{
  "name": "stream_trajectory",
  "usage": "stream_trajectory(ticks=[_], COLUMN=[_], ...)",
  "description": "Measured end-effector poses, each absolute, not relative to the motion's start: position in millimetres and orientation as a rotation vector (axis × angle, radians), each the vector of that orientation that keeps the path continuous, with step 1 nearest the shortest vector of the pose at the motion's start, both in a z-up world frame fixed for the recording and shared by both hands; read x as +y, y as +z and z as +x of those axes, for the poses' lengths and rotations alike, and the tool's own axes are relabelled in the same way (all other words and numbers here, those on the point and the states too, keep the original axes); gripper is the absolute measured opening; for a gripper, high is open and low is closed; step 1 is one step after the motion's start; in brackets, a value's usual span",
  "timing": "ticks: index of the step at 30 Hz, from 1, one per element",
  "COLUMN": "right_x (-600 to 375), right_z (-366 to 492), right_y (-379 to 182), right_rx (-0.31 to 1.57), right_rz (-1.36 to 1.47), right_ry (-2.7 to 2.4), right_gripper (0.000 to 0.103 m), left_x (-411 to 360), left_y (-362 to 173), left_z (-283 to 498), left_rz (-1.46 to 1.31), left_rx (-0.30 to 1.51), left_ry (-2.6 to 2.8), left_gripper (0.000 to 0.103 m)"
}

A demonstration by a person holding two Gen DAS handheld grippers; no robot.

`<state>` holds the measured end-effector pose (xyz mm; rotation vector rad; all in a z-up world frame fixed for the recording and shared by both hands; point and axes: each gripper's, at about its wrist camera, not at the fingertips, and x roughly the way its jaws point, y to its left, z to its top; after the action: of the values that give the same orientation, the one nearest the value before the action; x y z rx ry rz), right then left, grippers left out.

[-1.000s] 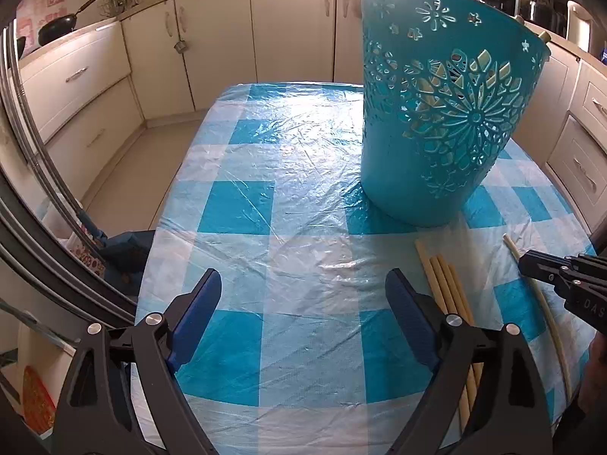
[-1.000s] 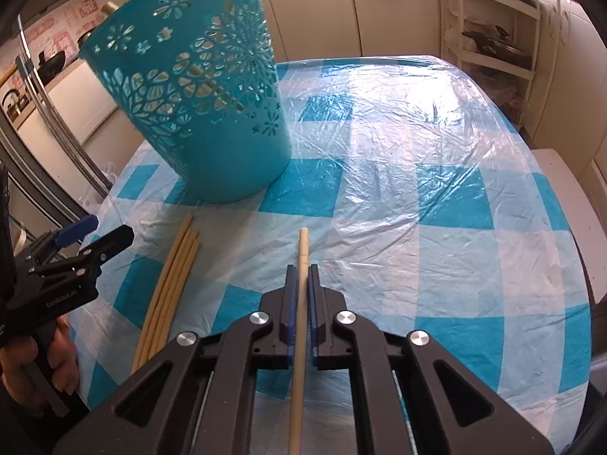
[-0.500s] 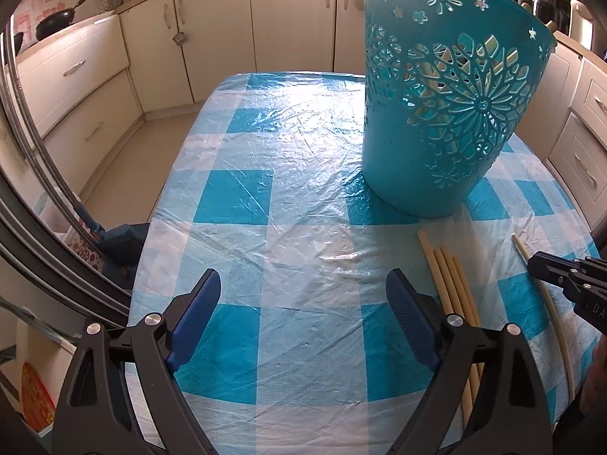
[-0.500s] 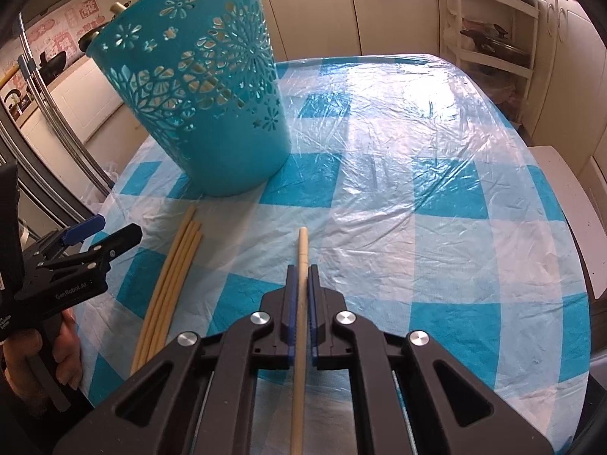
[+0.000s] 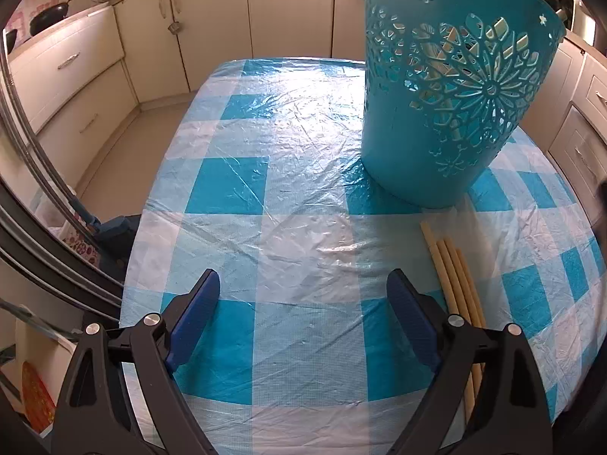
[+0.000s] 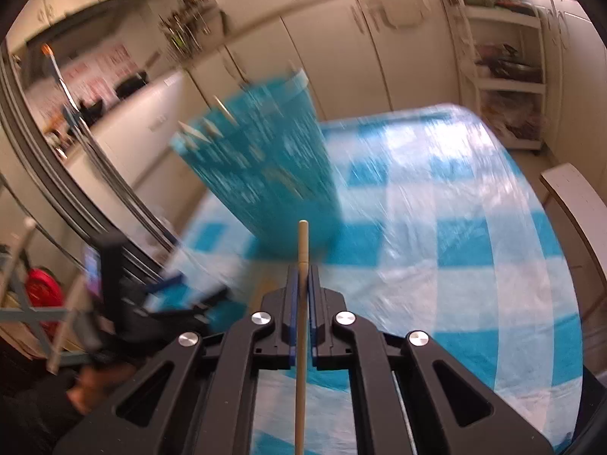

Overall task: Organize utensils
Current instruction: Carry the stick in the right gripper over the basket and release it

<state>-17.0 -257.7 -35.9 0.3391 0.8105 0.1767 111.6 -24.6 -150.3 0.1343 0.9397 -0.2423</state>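
Observation:
A teal cut-out basket (image 5: 451, 87) stands on the blue-and-white checked table, with pale sticks showing through its holes. Several bamboo chopsticks (image 5: 455, 280) lie side by side in front of it, just right of my left gripper (image 5: 303, 295), which hangs open above the cloth with nothing between its blue pads. In the right wrist view my right gripper (image 6: 302, 276) is shut on a single chopstick (image 6: 303, 242), lifted off the table and pointing toward the blurred basket (image 6: 261, 178). My left gripper (image 6: 159, 303) shows at the lower left, held by a hand.
Cream kitchen cabinets (image 5: 212, 30) ring the table. A chrome rail (image 5: 22, 132) curves along the left. A white shelf rack (image 6: 504, 76) stands at the far right and a pale seat edge (image 6: 573, 201) beside the table. The checked cloth (image 5: 273, 144) left of the basket is bare.
My right gripper has risen with the chopstick off the table and tilted up, so the basket sits lower and blurred in its view. It has left the left wrist view.

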Motion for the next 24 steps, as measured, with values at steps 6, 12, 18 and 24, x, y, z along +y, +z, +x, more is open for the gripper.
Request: stream_trajectory(ticks=[6,12,18,24], right_x=[-252.8,-241.0,-242.1,-232.7], right_z=[-5.5,26.6,66.5,92.8], right_y=[43.0,84.3,108.4,75.6], right_rx=[0.620,0.476,0.322,0.308], right_rz=[0.395,0.377,0.390,0.294], right_ry=[0.284,0.273,0.156,0.012], right_gripper=[0.006,0.006,0.006,0.006], left_x=[-22.9,-22.5,-21.9,-21.6], left_y=[-150.9,-151.5,-151.5,-151.4], left_z=[112.2,113.4,113.8,114.0], left_rz=[0.126,0.123,0.115,0.111], left_rx=[0.943,0.943,0.942,0.941], left_ry=[-0.241,-0.243,-0.246,-0.252], left_gripper=[0.086,0.086,0.087,0.087])
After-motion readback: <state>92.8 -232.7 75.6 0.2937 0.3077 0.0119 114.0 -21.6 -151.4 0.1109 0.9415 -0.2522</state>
